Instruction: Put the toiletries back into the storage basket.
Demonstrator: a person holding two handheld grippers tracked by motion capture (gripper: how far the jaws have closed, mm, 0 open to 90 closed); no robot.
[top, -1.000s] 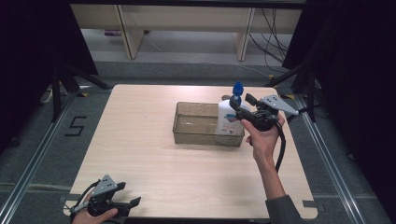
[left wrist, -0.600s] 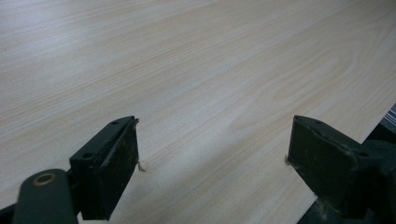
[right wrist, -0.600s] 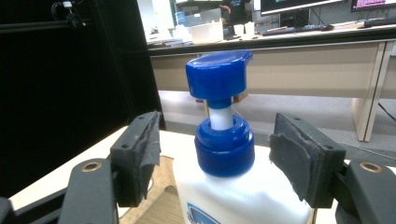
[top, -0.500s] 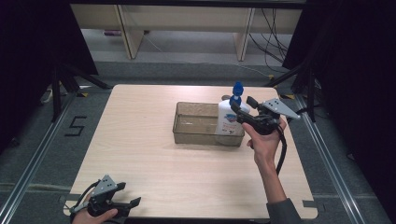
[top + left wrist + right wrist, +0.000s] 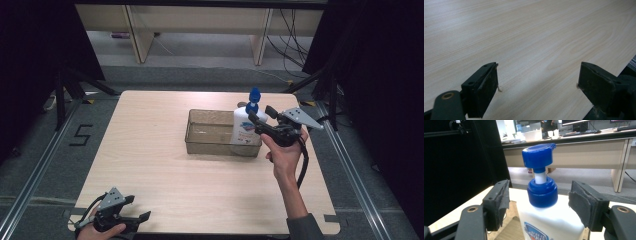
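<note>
A white pump bottle (image 5: pixel 244 129) with a blue pump head (image 5: pixel 537 155) stands upright in the right end of a clear rectangular bin (image 5: pixel 210 134) on the wooden table. My right gripper (image 5: pixel 260 116) reaches in level from the right. Its jaws flank the blue collar (image 5: pixel 542 192) with a gap on each side, so it is open. My left gripper (image 5: pixel 140 207) rests at the table's near left corner. In the left gripper view it (image 5: pixel 537 75) is wide open over bare wood with nothing between its pads.
The rest of the bin holds nothing I can make out. The wooden table (image 5: pixel 150 150) spreads wide between the bin and the left gripper. Metal rails run along both sides of the table, and desks stand beyond the far edge.
My right gripper has shifted slightly toward the near side while staying at the bottle's neck. The bottle and the left gripper have not moved.
</note>
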